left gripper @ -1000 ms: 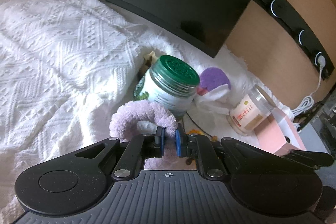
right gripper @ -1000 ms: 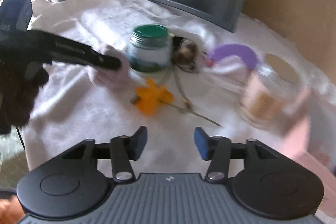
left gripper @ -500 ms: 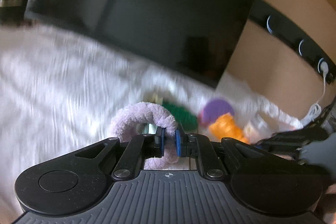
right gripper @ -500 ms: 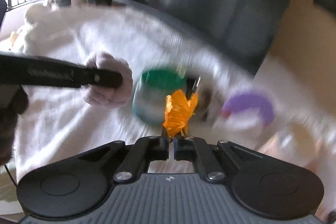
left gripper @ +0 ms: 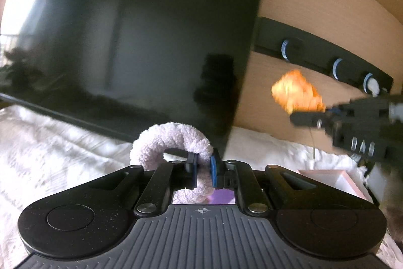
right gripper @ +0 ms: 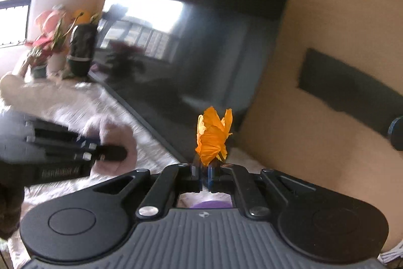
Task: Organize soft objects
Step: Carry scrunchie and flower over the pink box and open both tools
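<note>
The left tool (left gripper: 202, 169) is clenching a fluffy lilac scrunchie (left gripper: 173, 138), its blue pads pinching one side of the ring while the rest of the loop is arching up and to the left of the fingers, clear of the white blanket (left gripper: 50, 150) below. The right tool (right gripper: 204, 174) is gripping an orange flower (right gripper: 212, 136) at its base, the petals standing upright just above the closed fingertips. A bit of purple (right gripper: 210, 204) is showing under that tool, too hidden to tell what it is. In the left view the right tool (left gripper: 327, 112) is hanging blurred at the right with the flower (left gripper: 297, 92) at its tip, above a pink box (left gripper: 332, 178). In the right view the left tool (right gripper: 105, 153) is sitting at the left with the scrunchie (right gripper: 115, 140) around its tip, over the blanket (right gripper: 151, 143). Behind both, a dark screen (left gripper: 131, 47) is leaning against a tan wall (left gripper: 314, 4), with a black strip (left gripper: 327, 57) of round sockets to the right. Potted plants (right gripper: 50, 42) are standing by the window at far left
</note>
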`<state>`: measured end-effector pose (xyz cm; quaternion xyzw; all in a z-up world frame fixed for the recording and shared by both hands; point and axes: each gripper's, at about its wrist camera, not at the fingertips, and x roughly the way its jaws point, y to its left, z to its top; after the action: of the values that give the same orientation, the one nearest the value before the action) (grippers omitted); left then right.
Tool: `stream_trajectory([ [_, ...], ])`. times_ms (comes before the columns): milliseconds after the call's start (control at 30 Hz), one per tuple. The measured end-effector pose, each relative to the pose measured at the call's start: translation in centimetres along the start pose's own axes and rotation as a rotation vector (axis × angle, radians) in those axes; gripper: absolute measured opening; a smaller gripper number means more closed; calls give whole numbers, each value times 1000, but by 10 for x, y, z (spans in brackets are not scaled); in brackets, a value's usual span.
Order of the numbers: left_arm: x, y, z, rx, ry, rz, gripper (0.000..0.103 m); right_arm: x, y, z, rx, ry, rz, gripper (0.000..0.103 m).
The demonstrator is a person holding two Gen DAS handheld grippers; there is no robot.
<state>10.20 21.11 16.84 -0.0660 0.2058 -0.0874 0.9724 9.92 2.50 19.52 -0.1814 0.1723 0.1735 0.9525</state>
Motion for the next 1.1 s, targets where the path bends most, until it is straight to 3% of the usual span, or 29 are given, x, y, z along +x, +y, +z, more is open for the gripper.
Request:
stream_trajectory([
  [267, 27, -58, 3, 71, 14, -73, 13, -34, -52, -8, 43, -47, -95, 4],
  [733, 87, -207, -23, 216, 111, -343, 13, -70, -167, -73, 170, 32, -325, 4],
  [1000, 129, -233, -39, 229, 194, -413, 13, -61, -190, -93, 224, 73, -339, 4],
  [1100, 150, -237, -47, 218, 269, -487, 15, -59, -193, -101, 240, 86, -339, 4],
])
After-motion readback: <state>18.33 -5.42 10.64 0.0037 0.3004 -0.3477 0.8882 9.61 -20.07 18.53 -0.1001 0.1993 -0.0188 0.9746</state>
